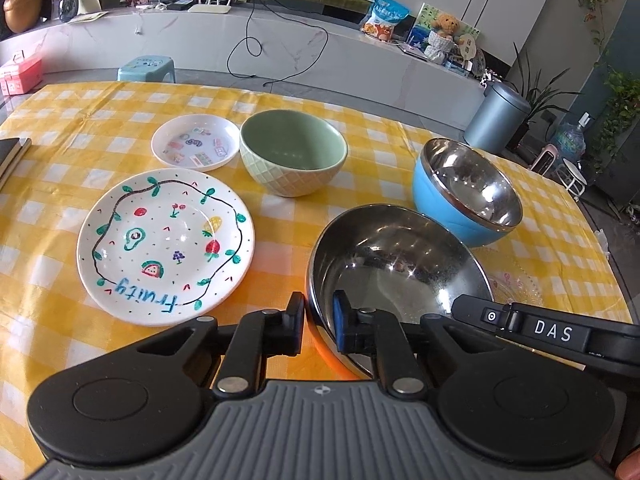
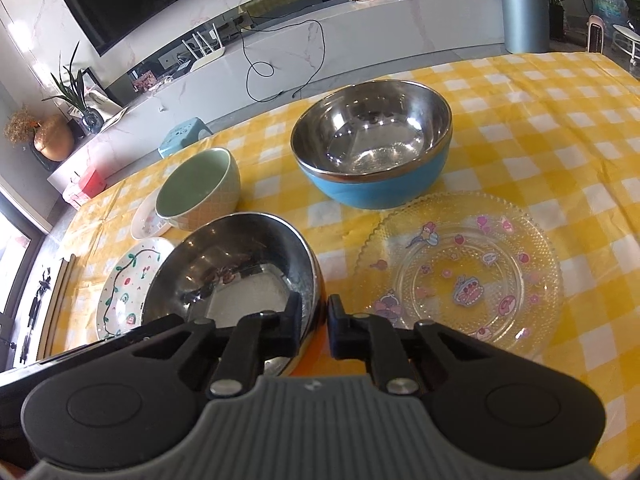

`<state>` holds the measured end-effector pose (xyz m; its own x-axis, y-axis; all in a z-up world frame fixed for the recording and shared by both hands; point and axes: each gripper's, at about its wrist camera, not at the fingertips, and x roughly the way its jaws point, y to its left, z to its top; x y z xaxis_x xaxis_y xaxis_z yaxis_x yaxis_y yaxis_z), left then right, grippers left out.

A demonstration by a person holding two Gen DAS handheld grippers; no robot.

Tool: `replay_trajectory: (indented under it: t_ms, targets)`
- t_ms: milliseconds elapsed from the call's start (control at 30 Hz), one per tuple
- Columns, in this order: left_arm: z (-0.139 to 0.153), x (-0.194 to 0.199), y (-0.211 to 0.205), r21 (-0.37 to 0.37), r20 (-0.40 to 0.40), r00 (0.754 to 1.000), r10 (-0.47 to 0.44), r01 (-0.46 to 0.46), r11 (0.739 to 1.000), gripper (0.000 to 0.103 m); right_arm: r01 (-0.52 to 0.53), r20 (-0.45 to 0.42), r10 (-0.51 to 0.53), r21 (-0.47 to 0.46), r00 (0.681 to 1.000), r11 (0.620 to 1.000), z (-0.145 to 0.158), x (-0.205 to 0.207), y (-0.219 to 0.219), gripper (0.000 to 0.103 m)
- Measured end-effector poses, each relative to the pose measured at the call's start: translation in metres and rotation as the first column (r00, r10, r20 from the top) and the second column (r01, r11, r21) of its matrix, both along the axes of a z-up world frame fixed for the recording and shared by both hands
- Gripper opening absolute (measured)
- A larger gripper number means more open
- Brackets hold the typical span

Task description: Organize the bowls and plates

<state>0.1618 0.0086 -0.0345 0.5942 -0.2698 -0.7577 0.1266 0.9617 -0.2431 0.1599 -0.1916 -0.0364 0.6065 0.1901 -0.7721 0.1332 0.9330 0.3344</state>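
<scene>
Both grippers pinch the rim of a steel bowl with an orange outside [image 1: 392, 264] [image 2: 232, 268], tilted above the table. My left gripper [image 1: 320, 312] is shut on its left rim, one finger inside, one outside. My right gripper [image 2: 314, 316] is shut on its right rim; its body shows in the left wrist view [image 1: 552, 332]. A blue steel-lined bowl [image 1: 468, 192] [image 2: 372, 144] stands behind. A green bowl [image 1: 294, 152] [image 2: 198, 188], a small sticker plate [image 1: 196, 142], a white "Fruity" plate [image 1: 166, 244] [image 2: 120, 284] and a clear glass plate [image 2: 464, 268] lie around.
A yellow checked cloth [image 1: 360, 120] [image 2: 540, 140] covers the table. A dark notebook [image 1: 12, 156] lies at the left edge. Behind the table are a blue stool [image 1: 146, 68], a grey bin [image 1: 498, 116] and a low marble counter [image 1: 280, 40].
</scene>
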Motion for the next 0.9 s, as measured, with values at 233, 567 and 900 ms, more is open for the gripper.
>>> replay_trajectory:
  t_ms: [233, 567, 900]
  targets:
    - [0.019, -0.026, 0.009, 0.025, 0.033, 0.999, 0.007, -0.008, 1.0, 0.016, -0.029, 0.008, 0.029, 0.033, 1.0, 0.999, 0.013, -0.021, 0.004, 0.011]
    - [0.051, -0.077, 0.041, 0.032, 0.038, 0.997, 0.07, -0.071, 0.997, 0.016, -0.099, 0.042, 0.096, 0.073, 0.994, 0.992, 0.04, -0.065, 0.029, 0.011]
    - [0.036, -0.112, 0.084, -0.034, 0.009, 0.986, 0.169, -0.169, 0.985, 0.016, -0.111, 0.012, 0.111, 0.145, 0.994, 0.983, 0.027, -0.1, 0.061, 0.011]
